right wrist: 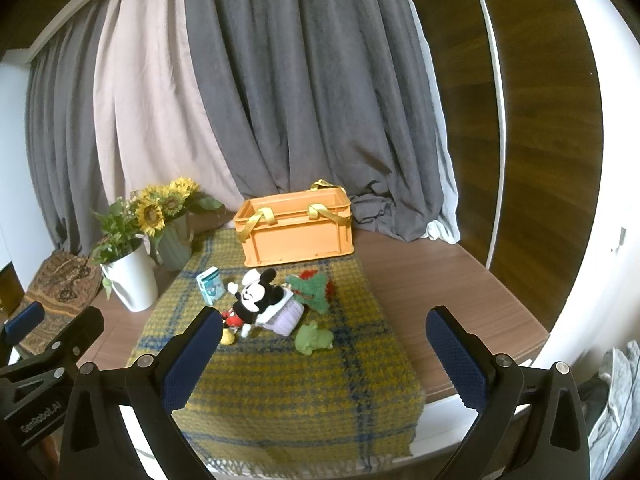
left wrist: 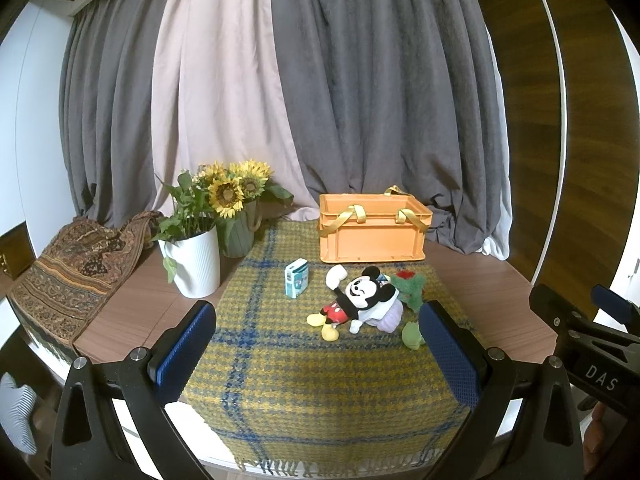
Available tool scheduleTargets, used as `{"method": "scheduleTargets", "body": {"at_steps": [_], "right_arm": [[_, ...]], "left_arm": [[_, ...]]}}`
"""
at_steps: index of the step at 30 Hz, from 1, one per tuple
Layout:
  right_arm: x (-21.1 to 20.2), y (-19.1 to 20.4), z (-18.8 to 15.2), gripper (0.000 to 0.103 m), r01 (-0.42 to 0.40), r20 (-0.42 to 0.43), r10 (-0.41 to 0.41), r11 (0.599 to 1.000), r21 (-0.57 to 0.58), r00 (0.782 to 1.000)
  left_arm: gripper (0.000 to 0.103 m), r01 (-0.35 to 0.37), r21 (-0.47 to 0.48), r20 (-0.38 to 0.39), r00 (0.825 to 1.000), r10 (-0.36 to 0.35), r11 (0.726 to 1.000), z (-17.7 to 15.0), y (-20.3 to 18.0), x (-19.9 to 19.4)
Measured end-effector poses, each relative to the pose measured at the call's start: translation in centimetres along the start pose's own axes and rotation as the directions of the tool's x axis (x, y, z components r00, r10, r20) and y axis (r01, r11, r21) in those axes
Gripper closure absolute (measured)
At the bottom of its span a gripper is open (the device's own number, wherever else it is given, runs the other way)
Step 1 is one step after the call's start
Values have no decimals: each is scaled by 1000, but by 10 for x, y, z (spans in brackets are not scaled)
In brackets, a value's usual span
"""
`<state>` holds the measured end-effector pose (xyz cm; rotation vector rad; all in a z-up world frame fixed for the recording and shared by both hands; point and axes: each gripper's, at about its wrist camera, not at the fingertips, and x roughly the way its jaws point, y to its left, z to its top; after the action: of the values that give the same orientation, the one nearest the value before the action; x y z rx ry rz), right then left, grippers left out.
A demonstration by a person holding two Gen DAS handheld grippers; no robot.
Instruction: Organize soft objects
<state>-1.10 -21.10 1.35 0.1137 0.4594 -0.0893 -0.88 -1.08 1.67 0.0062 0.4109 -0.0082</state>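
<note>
Where the yellow-and-blue plaid blanket (left wrist: 280, 360) covers the middle of the wooden table (left wrist: 132, 316), the soft toys lie in a loose heap near its far right part, just in front of the orange crate (left wrist: 372, 236). A Mickey Mouse plush (left wrist: 352, 300) lies on its back with one white-gloved arm raised, its head and shoulders resting on a lavender knitted item (right wrist: 286, 316). Just behind that sits a dark green plush (right wrist: 312, 290) with a patch of red showing beside it, and a small light green soft toy (right wrist: 314, 338) lies on the blanket nearer the camera, apart from the heap. A small teal-and-white pack (left wrist: 296, 279) stands upright to the left of the plush. The crate is open-topped, with yellow strap handles (left wrist: 348, 216) draped over its front wall.

The left gripper (left wrist: 320, 356) hangs above the near part of the blanket with its blue-padded fingers spread wide and nothing between them. The right gripper (right wrist: 324, 360) is likewise released and empty, back from the toys.

At the left stand a white ribbed pot (left wrist: 196, 264) of greenery and a green vase of sunflowers (left wrist: 232, 192), with a patterned cloth (left wrist: 72, 276) beyond them. Grey and pale pink curtains (left wrist: 320, 80) hang behind.
</note>
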Motion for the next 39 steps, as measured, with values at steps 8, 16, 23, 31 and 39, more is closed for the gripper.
{"method": "scheduleTargets", "body": {"at_steps": [8,16,23,31,39], "right_arm": [[0,1,1,0,2,-1,-2,1000,0,1000],[2,3,4,0,1,-6,-1,1000,1,1000],[6,4,3,0,4,-8,-4,1000,3,1000],[34,14,3,0,21,-42,-20,1000,19,999],[73,27,2,0,76,-81,-74,997,27,994]], "left_arm": [[0,3,0,6,1000,-3,1000,2,2,2],[0,12,-1,7,1000,-12,1000,-2,4,3],[0,26,15,8,1000,-26,1000,-3,7,11],[0,57,59,-31,998,-56,997,2,15,44],[4,91,160,-65,995,-82,983,7,18,96]]}}
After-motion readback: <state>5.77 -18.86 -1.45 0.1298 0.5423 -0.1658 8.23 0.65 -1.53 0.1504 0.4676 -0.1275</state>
